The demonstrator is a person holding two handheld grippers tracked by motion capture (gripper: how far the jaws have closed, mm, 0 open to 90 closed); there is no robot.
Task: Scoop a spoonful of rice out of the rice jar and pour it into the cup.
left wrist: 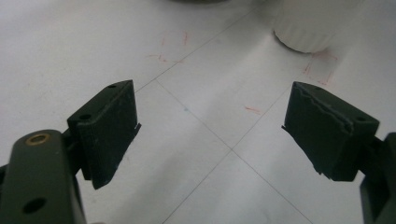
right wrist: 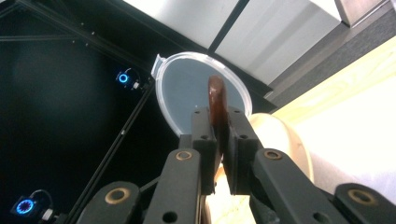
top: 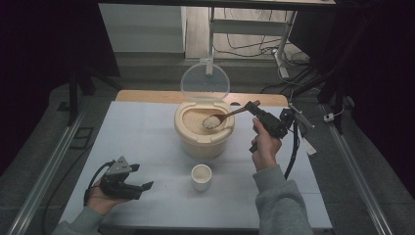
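My table [top: 142, 142] has a pale, white-grey top with thin lines crossing it and faint red marks — plain from my left tongs' camera. A wooden strip runs along its far edge. Toward that far edge, near the middle, stands the cream rice bin [top: 203, 139]. The small white cup [top: 201, 176] stands just nearer me — apart from the bin.

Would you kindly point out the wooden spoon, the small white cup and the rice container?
wooden spoon [top: 234, 113], high view, on its handle.
small white cup [top: 201, 182], high view, on its outer wall.
rice container [top: 203, 142], high view, on its front wall.
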